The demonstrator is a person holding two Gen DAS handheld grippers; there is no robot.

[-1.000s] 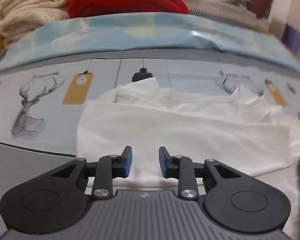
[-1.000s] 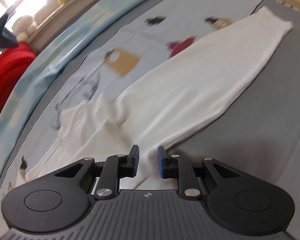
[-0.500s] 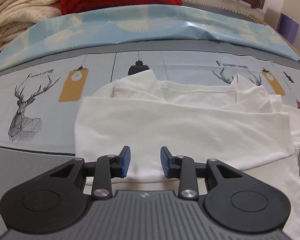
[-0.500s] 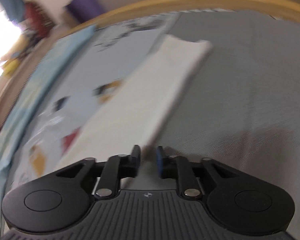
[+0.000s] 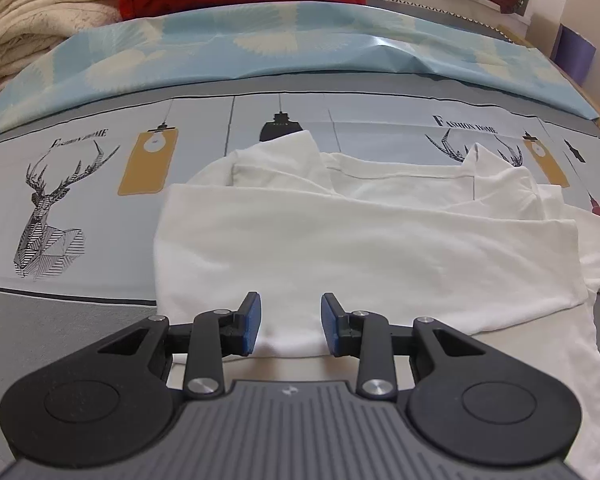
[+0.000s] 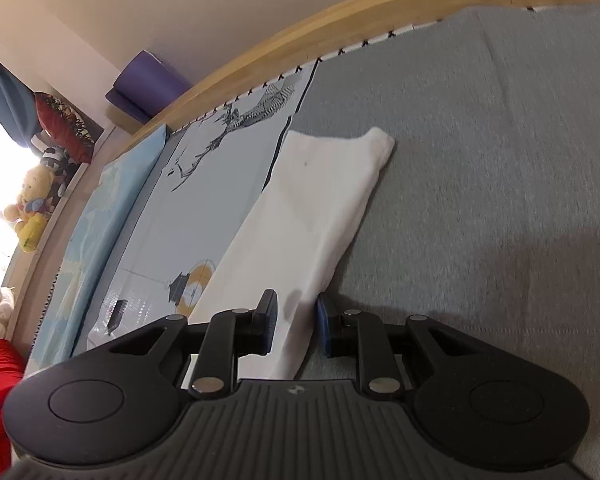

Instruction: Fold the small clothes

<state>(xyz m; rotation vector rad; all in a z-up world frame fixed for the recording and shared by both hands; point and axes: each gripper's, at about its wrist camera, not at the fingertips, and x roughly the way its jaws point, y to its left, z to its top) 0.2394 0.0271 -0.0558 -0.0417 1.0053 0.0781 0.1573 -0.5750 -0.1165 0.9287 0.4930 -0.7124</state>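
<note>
The white garment (image 5: 364,248) is lying on the bed (image 5: 100,200), partly folded — one layer is lying across the body. The left gripper (image 5: 290,330) is hovering at its near edge with fingers spread; the pads are not pressing the cloth between them. The right gripper (image 6: 296,328) is sitting over the long white sleeve (image 6: 312,216) — its fingers are closing around the sleeve's near edge, with a gap showing.
</note>
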